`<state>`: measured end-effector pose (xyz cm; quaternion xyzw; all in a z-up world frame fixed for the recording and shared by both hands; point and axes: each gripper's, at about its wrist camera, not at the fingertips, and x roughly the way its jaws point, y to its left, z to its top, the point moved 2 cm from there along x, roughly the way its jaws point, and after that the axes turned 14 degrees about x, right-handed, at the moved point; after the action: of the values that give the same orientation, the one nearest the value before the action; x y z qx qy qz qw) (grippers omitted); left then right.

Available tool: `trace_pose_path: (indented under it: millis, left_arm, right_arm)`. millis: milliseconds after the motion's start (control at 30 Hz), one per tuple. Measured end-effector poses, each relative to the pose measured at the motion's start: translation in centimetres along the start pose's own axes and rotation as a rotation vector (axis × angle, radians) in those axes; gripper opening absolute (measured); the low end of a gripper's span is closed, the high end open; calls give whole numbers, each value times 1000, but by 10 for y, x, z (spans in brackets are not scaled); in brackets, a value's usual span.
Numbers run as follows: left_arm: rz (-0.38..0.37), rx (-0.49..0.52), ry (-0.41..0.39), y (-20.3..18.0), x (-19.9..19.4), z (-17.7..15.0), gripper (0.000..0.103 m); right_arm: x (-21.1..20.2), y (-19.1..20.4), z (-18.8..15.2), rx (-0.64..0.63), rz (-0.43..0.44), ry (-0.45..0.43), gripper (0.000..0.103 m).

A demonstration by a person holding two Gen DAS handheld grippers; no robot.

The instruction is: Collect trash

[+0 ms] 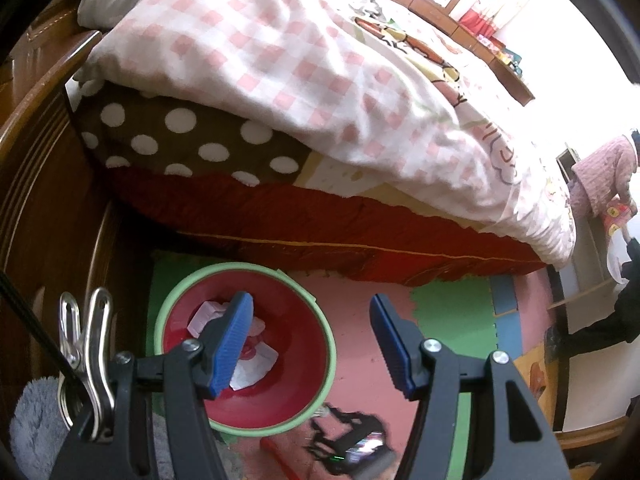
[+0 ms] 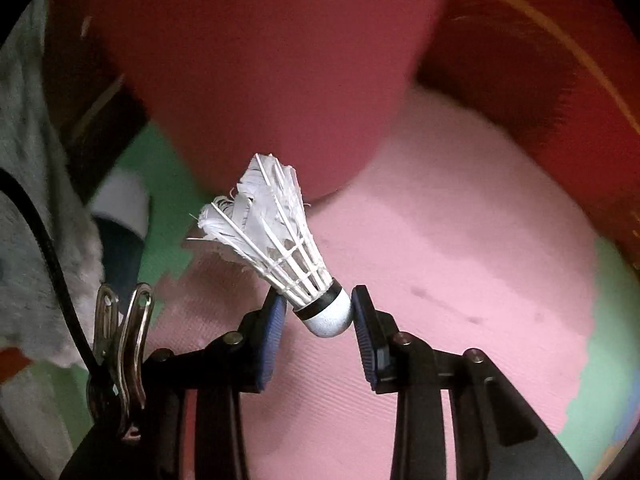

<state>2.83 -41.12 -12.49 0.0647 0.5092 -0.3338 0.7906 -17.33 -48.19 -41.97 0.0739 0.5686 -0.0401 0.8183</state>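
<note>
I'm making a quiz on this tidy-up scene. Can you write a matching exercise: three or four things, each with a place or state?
Things:
1. shuttlecock
2. left gripper
3. red bin
4. checked quilt

Places or states:
A. on the bed
B. on the foam floor mat, paper scraps inside
C. open, holding nothing
D. pinched at its cork end by the right gripper

Pairs: 1-D, 2-C, 3-B, 4-A

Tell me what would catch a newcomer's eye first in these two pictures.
A white feather shuttlecock tilts between the right tool's blue pads, above pink floor mat. In the left view, a red bin with a green rim holds white scraps under the empty left tool, beside a bed with a pink checked quilt.
</note>
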Motion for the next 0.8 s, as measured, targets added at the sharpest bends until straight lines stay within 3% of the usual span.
trace_pose_path:
  millis: [100,233,433,533,667,800]
  left_arm:
    - [10,6,0,0,-1,-1,64]
    - [112,66,3,-2,1,-5,64]
    - [114,61,18,5,7,-11,64]
    - [122,44,30,13,10,-14,64]
    - [128,28,31,23,13,-16,64]
    - [127,7,46,33,20,-18,64]
  right_arm:
    - [-49,-25,13,41,-3,-82,34]
    - [-114,-37,39,69,4,-216,35]
    - [-183,-11,97,42,69,-396,28]
    - [-187,-13,122,42,153,-428,28]
    - [-153,3,136,28,250,-431,27]
    - [-109,0,165,94,315,-387,27]
